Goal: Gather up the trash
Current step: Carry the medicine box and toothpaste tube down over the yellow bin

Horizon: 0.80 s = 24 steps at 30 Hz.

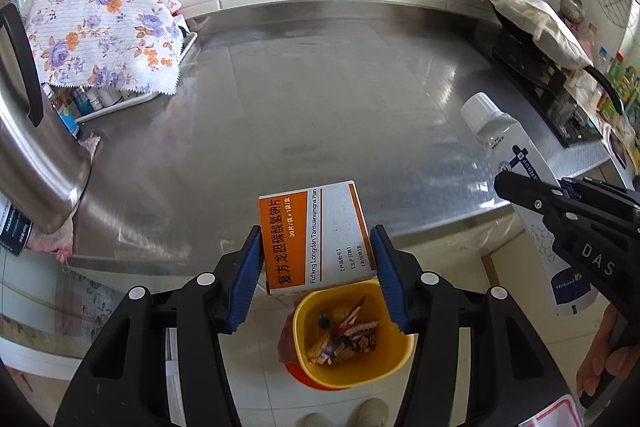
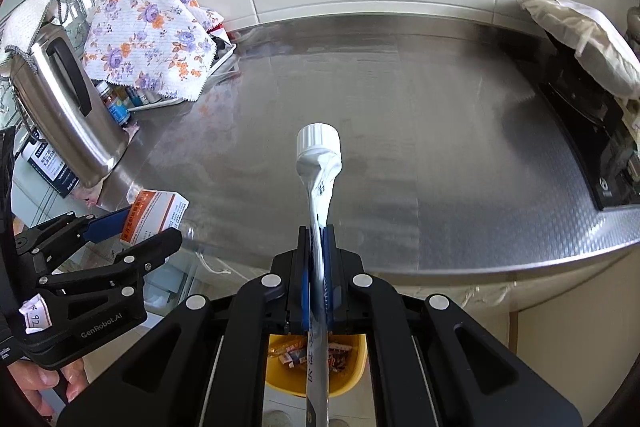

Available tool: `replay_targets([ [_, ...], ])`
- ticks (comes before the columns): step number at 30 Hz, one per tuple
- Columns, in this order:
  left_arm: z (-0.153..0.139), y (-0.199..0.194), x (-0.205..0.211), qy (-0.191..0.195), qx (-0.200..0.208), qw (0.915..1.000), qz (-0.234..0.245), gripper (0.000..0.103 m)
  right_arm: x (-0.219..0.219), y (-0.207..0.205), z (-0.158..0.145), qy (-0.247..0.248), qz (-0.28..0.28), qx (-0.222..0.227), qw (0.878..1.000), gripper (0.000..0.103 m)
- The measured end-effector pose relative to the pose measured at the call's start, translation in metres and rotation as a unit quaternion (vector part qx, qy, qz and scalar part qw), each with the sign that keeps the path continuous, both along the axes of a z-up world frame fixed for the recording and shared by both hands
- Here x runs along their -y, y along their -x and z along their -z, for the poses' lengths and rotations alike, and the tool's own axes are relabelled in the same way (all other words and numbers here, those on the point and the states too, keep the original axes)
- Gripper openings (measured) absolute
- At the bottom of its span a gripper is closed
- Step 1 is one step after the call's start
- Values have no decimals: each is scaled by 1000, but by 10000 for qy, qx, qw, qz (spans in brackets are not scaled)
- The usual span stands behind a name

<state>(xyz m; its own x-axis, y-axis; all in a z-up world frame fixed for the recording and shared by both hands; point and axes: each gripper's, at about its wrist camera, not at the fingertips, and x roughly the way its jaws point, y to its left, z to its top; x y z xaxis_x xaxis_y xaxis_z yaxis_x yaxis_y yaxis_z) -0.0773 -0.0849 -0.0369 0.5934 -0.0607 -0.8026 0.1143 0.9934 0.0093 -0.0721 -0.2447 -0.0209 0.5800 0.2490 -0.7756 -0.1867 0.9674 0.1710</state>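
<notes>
Carrying both items above the yellow bin (image 1: 352, 339), my left gripper (image 1: 316, 267) clamps the medicine box (image 1: 316, 239), my right gripper (image 2: 318, 267) pinches the tube (image 2: 320, 183). Next I should release each one over the bin.

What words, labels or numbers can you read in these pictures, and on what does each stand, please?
"Fufang Longdan Tansuanqingna Pian", "30片/袋×1袋/盒": medicine box in the left tongs.
"DAS": right tongs.
"GenRobot.AI": left tongs.
Tube print, paper tag, bin wrappers: too small or blurred.
</notes>
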Motion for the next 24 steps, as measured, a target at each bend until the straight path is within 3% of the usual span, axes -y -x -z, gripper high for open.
replay_targets([
  [8, 19, 30, -2, 88, -171, 9987, 464, 53, -3, 50, 13, 56, 157, -143, 9998, 7],
  [12, 46, 47, -2, 89, -386, 9960, 801, 53, -4, 74, 31, 58, 170, -319, 9993, 7],
  [19, 120, 60, 5, 201, -1044, 9866, 1234, 54, -6, 105, 97, -90, -146, -1020, 9946, 7],
  [24, 188, 53, 11, 136, -1583, 9766, 1448, 54, -9, 98, 175, 14, -367, -1759, 9837, 7],
])
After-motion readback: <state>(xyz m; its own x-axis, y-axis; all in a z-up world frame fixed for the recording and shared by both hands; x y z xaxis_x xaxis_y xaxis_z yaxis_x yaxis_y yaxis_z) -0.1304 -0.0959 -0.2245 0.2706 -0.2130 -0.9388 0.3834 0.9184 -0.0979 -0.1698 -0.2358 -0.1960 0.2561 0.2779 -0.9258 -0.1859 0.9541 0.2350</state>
